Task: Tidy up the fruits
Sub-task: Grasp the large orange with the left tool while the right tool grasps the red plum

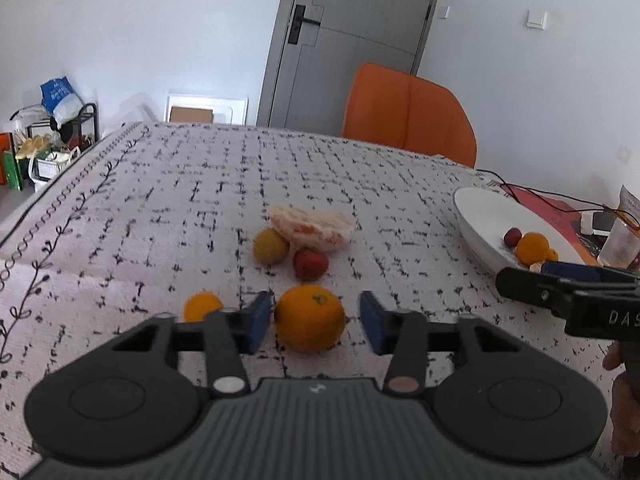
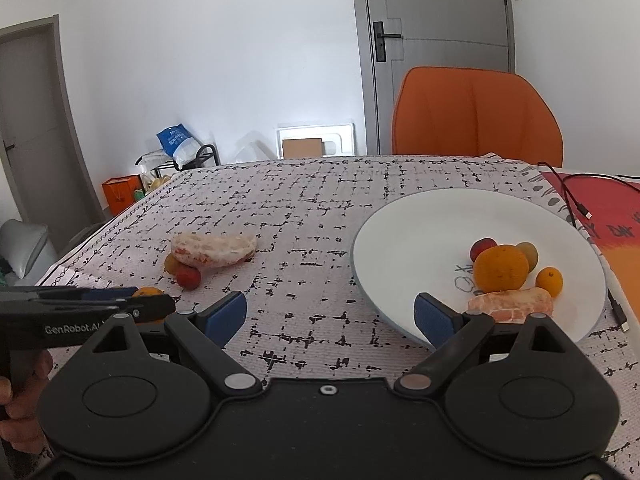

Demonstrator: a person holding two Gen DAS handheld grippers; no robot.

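Left wrist view: left tool (image 1: 316,316) spread wide over the patterned bench (image 1: 160,200), blue pads either side of a large orange (image 1: 310,317), a gap showing on both sides, nothing gripped. Just left of the left pad, a small orange (image 1: 201,306), partly hidden behind the finger. Farther back, a tight cluster: yellow-brown fruit (image 1: 270,246), red fruit (image 1: 310,264) and a peeled citrus piece (image 1: 314,228), touching one another. At the right edge, a white plate (image 1: 480,216) holding a few fruits, with the right tool (image 1: 560,280) reaching in from the right, just in front of the plate.

Right wrist view: right tool (image 2: 330,316) wide open, holding nothing, left pad above bare cloth, right pad over the near rim of the white plate (image 2: 400,232). On the plate, grouped together: a big orange (image 2: 500,268), a red fruit (image 2: 482,248) and an olive-brown fruit (image 2: 528,254) behind it, a tiny orange (image 2: 549,280) to its right, and a peeled segment (image 2: 512,305) in front, touching the orange. On the bench to the left, well apart from the plate, the peeled citrus piece (image 2: 214,249) resting against the red fruit (image 2: 188,277) and a yellowish one (image 2: 173,264). At the left edge, left tool (image 2: 132,300) seen from the side, a bit of orange showing behind its tips.
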